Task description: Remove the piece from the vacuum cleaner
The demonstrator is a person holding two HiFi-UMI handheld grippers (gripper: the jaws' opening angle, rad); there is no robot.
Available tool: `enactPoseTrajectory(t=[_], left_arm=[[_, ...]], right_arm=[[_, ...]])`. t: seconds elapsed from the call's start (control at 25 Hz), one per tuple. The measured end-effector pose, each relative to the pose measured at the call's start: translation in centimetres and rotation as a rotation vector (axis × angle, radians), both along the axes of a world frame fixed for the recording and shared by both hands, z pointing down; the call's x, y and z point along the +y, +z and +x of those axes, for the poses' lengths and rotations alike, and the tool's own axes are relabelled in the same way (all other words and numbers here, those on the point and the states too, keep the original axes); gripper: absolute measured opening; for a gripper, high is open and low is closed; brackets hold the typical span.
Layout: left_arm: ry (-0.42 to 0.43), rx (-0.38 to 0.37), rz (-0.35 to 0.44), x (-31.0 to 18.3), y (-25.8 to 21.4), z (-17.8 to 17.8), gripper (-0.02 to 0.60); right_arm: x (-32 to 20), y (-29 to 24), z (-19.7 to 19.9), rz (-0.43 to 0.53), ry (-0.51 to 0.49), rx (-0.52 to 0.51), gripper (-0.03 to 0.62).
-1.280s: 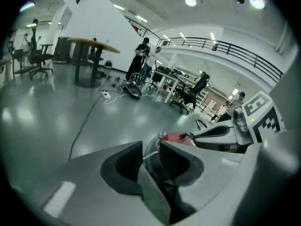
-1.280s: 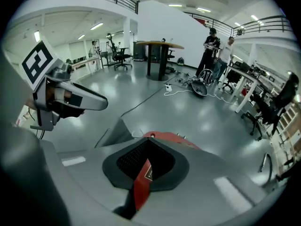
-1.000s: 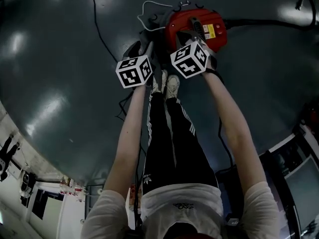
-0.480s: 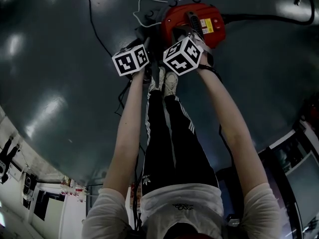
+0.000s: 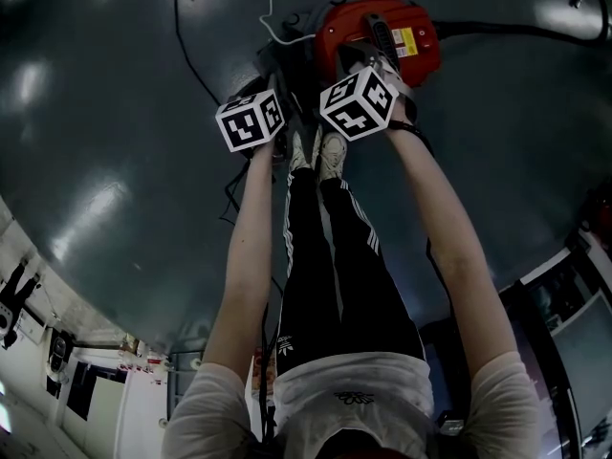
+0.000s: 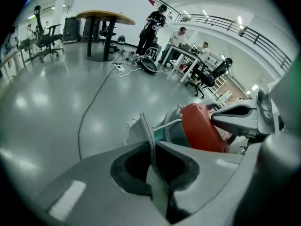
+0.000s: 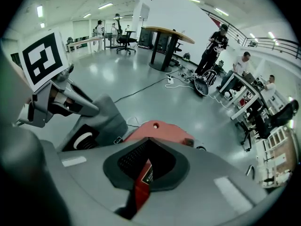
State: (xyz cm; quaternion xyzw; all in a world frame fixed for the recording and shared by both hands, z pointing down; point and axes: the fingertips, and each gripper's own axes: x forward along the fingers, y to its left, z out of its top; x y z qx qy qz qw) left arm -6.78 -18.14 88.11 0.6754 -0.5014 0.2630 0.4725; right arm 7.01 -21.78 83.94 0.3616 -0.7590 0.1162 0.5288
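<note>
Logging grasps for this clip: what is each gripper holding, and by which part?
The left gripper is shut on the thin edge of a grey piece; the right gripper is shut on a red edge of the vacuum cleaner.

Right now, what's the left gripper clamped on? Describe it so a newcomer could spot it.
Find the red vacuum cleaner on the dark floor by the person's shoes. At its grey end, the left gripper is shut on a thin pale strip seen edge-on. Unlike the smooth red shell and round black cables nearby, it is flat with a mesh-like weave.
</note>
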Motion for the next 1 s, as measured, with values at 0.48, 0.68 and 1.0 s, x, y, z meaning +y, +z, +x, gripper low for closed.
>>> enactPoseTrajectory(t=[0.48,0.68,1.0], left_arm=[[-0.057,-0.063,0.030,3.0,-0.1,-5.7,0.020],[-0.073,-0.076,0.080,3.0,-0.9,-7.1,0.020],[-0.102,-0.073,0.156,1.9,-3.1,-7.8,0.020]], right_arm=[[0.1,-0.2,-0.3,0.030,-0.010,0.012,0.011],[0.1,0.1,-0.1,0.026,0.020,0.011,0.011],[0.0,0.2,0.0,0.000,0.060,0.014,0.020]])
